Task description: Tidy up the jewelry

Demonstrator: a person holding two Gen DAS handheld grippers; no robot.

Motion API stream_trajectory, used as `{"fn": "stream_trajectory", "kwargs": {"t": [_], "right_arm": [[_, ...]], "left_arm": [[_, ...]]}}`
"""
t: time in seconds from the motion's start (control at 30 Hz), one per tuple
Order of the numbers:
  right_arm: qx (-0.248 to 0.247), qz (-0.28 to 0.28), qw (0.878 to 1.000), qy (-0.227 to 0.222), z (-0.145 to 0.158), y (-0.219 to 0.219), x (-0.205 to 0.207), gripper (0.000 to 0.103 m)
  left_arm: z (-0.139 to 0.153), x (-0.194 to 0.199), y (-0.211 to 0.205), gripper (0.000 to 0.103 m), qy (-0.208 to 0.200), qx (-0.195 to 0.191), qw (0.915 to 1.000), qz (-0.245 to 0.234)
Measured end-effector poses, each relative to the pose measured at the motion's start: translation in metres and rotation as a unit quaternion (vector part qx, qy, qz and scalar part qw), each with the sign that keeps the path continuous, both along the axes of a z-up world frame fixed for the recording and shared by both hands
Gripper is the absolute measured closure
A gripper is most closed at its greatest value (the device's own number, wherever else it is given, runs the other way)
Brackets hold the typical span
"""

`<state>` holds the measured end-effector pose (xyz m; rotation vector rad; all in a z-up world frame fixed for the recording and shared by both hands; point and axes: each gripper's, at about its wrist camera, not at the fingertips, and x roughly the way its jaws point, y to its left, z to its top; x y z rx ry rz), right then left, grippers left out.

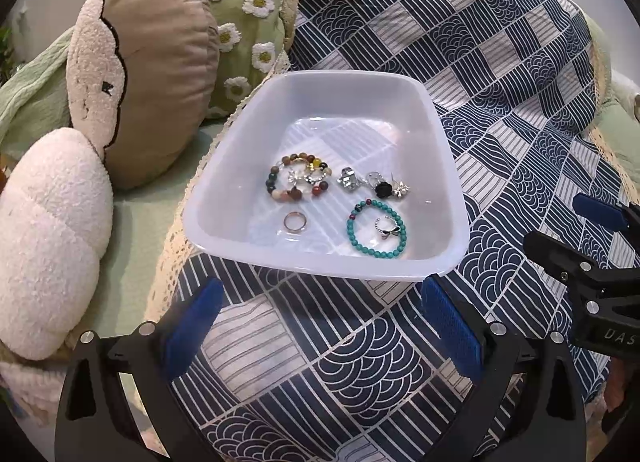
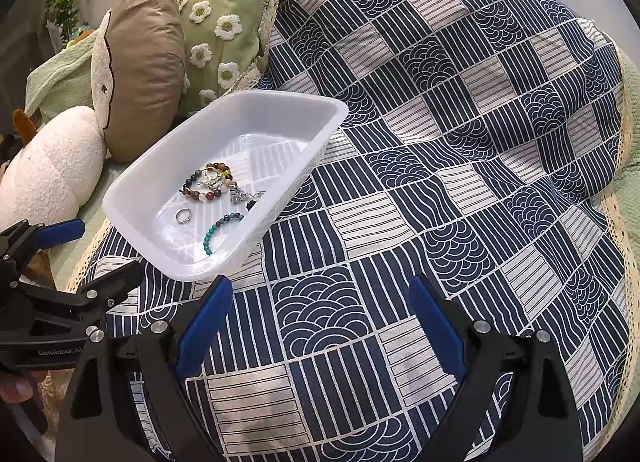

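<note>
A white plastic tray sits on a navy patterned cloth and holds the jewelry. In it lie a multicolour bead bracelet, a turquoise bead bracelet with a small bow ring inside it, a plain ring, and silver pieces with a black flower. My left gripper is open and empty just before the tray's near rim. My right gripper is open and empty over the cloth, right of the tray. The right view also shows the bracelet and ring.
A brown and cream plush pillow, a green daisy cushion and a white plush lie left of the tray. The patterned cloth spreads wide to the right, over a green cover with a lace edge.
</note>
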<state>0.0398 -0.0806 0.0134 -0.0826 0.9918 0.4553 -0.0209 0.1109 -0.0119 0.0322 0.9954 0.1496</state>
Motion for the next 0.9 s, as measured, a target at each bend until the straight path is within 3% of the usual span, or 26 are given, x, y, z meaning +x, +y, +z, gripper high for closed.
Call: {"fn": "stream_trajectory", "kwargs": {"t": [0.33, 0.9], "right_arm": [[-0.002, 0.002, 1.000, -0.001, -0.0002, 0.0016, -0.0009, 0.014], [-0.007, 0.010, 1.000, -0.003, 0.0000, 0.0002, -0.0014, 0.014]], "left_arm": [[-0.0012, 0.0003, -0.0009, 0.008, 0.006, -0.017, 0.9998, -0.007], [-0.0038, 0.0016, -0.0012, 0.008, 0.012, -0.005, 0.9999, -0.005]]}}
